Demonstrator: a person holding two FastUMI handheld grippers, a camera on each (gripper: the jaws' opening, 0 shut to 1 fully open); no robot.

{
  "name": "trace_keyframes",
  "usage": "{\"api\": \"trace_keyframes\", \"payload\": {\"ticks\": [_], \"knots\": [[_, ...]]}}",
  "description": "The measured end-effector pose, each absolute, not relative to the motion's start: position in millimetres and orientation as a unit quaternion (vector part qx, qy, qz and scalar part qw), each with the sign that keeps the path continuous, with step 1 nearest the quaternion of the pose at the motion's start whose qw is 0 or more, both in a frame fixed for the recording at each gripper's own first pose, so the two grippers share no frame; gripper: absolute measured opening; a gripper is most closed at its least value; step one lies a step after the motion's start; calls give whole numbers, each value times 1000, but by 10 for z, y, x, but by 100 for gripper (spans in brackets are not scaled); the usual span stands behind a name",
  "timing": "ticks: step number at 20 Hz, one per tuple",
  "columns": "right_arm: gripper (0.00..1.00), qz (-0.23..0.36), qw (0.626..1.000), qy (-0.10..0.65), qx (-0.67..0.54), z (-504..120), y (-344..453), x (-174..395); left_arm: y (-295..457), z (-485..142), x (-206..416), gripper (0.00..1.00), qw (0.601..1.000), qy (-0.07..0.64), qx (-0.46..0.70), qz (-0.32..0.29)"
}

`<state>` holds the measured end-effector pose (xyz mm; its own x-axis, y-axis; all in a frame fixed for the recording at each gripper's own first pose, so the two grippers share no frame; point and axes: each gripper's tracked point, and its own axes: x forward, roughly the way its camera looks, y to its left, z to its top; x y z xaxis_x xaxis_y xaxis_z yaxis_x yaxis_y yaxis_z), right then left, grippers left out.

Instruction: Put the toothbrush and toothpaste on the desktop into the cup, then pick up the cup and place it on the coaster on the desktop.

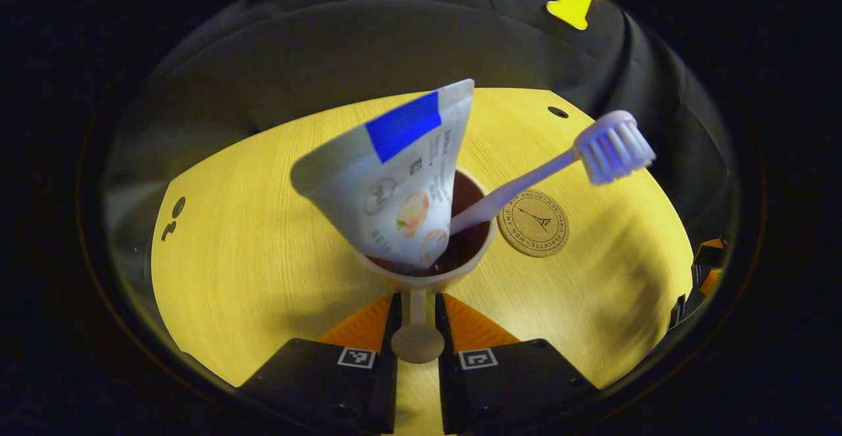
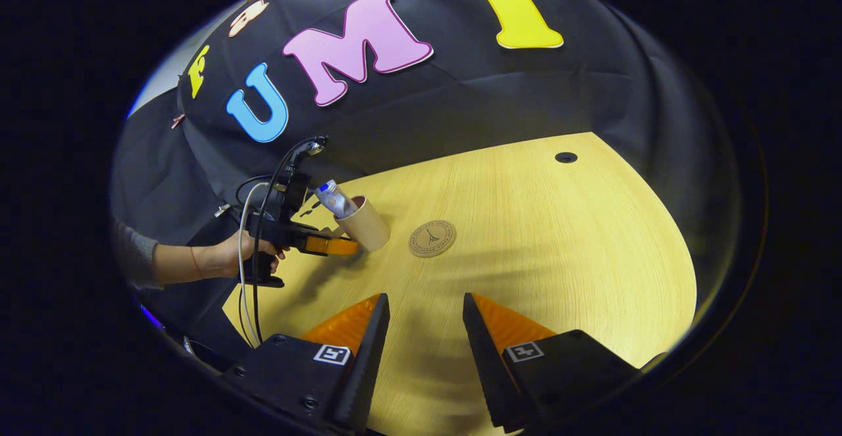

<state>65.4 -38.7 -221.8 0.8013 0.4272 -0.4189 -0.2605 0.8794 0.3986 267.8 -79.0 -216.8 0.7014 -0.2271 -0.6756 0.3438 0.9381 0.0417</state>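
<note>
The left gripper pinches the cup by its handle, toothpaste and toothbrush inside. The right gripper hangs wide open, empty; its view shows the coaster beside the tilted cup.

Matt wood-grain desktop, cork-like coaster, glossy plastic toothpaste, smooth matt cup

You work in staged recording booth, not lived-in room. Black cloth hangs draped as back wall behind pale wood-grain worktop with round cable hole. Cables trail from your handheld rig. Square tracking markers sit on gripper bodies.
</note>
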Motion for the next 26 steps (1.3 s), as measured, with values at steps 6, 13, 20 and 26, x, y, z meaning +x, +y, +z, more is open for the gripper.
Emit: {"api": "trace_keyframes", "payload": {"ticks": [6, 13, 20, 26], "knots": [[70, 184, 934, 259, 165, -2234, -384, 666, -802, -2169, 2665, 26, 918, 354, 75, -161], [70, 179, 935, 257, 168, -2225, -441, 656, -1042, -1898, 2590, 24, 930, 308, 87, -181], [70, 158, 939, 250, 174, -2194, -631, 577, -1760, -1883, 2535, 24, 913, 308, 119, -238], [70, 132, 941, 250, 185, -2231, -858, 456, -2057, -1937, 2645, 24, 908, 312, 133, -247]]}}
